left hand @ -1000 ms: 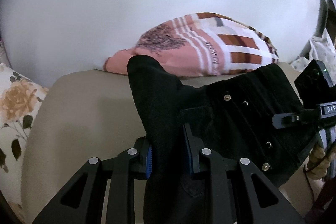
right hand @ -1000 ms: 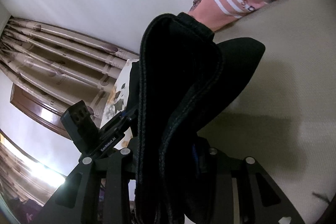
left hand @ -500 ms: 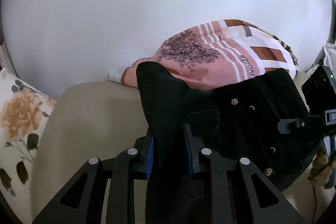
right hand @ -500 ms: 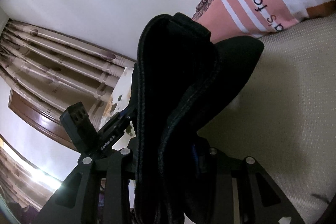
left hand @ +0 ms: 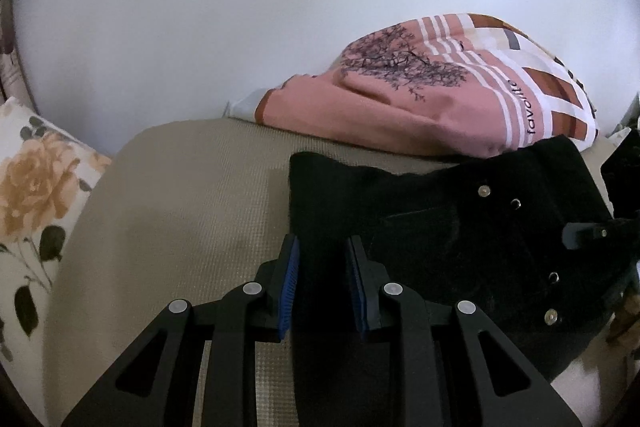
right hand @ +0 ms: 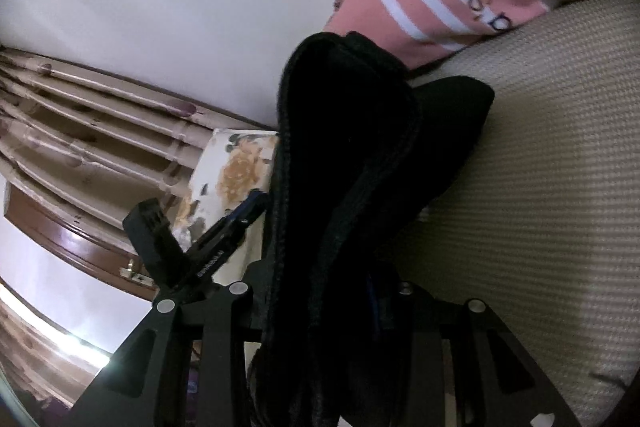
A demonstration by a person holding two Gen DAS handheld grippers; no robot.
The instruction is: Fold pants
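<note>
The black pants [left hand: 460, 227], with metal snap buttons, lie over the beige woven bed surface [left hand: 180, 211]. My left gripper [left hand: 322, 251] is shut on a fold of the pants at their left edge, low over the surface. My right gripper [right hand: 344, 291] is shut on a thick bunch of the pants [right hand: 360, 167], which hides its fingers. In the left wrist view the right gripper [left hand: 600, 231] shows at the far right, on the other side of the pants. In the right wrist view the left gripper [right hand: 208, 247] shows at the left.
A pink and white striped pillow [left hand: 440, 99] lies just behind the pants, against the white wall. A floral cushion [left hand: 32, 195] sits at the left end of the bed. Curtains [right hand: 88, 131] and a wooden frame hang beyond it.
Both grippers have lowered and moved the pants forward toward the striped pillow. The raised fold in my left gripper has dropped flatter onto the surface.
</note>
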